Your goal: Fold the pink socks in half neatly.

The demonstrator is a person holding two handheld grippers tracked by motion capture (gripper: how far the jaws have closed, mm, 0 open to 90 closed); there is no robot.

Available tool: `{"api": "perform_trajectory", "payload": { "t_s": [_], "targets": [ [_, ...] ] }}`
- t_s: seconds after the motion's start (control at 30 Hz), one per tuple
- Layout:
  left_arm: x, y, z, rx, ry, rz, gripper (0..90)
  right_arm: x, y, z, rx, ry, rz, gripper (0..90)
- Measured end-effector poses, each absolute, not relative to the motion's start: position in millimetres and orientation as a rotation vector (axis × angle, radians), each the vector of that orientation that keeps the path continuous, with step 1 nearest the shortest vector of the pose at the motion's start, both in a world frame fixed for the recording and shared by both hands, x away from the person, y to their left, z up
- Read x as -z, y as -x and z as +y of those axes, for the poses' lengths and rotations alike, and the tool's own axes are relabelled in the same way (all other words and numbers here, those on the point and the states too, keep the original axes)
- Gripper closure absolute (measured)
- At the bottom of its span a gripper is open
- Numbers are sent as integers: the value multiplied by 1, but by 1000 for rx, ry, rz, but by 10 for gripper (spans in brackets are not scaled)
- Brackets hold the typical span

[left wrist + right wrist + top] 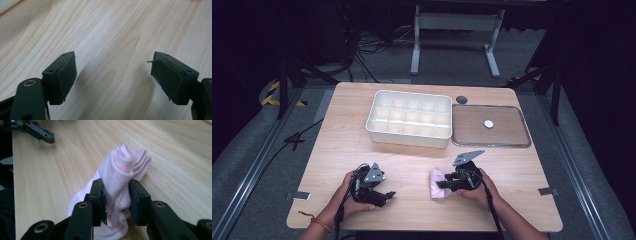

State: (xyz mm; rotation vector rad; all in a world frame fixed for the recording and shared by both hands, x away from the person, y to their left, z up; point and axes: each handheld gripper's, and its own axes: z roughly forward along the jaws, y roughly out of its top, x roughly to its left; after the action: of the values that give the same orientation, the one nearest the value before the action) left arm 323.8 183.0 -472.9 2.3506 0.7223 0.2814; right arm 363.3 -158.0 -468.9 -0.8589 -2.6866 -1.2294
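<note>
Right gripper (116, 200) fingers clenched on soft pink knit sock (117, 182), folded into a rolled bundle, ribbed edges layered at the far end. Long axis along the fingers' reach, rolled end away from the hand. Lying on pale wood-grain counter (412, 165), near edge, right of centre. Left gripper (113, 75) fingers released, spread over bare counter, well apart from the sock.

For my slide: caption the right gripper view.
Right gripper jaws pinching a rolled pink sock on the wooden table.
</note>
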Motion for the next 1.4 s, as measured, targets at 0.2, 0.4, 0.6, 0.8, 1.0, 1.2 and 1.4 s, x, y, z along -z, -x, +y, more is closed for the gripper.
{"api": "perform_trajectory", "payload": {
  "t_s": [0.2, 0.4, 0.6, 0.8, 1.0, 1.2, 1.4],
  "targets": [
    [476, -326, 185, -278, -2350, 734, 185, 465, -359, -160, 1255, 828, -2733, 690],
    [480, -328, 187, -269, -2313, 758, 152, 460, -357, -165, 1294, 812, -2770, 695],
    [482, -328, 188, -282, -2289, 766, 144, 457, -357, -168, 1320, 800, -2794, 698],
    [483, -329, 187, -290, -2278, 773, 119, 454, -355, -170, 1341, 775, -2827, 699],
    [483, -330, 187, -290, -2289, 769, 102, 450, -353, -172, 1355, 763, -2853, 700],
    [483, -332, 186, -288, -2295, 766, 83, 444, -353, -177, 1403, 760, -2865, 700],
    [483, -333, 185, -286, -2293, 771, 71, 436, -353, -182, 1448, 767, -2900, 700]
  ]
}}
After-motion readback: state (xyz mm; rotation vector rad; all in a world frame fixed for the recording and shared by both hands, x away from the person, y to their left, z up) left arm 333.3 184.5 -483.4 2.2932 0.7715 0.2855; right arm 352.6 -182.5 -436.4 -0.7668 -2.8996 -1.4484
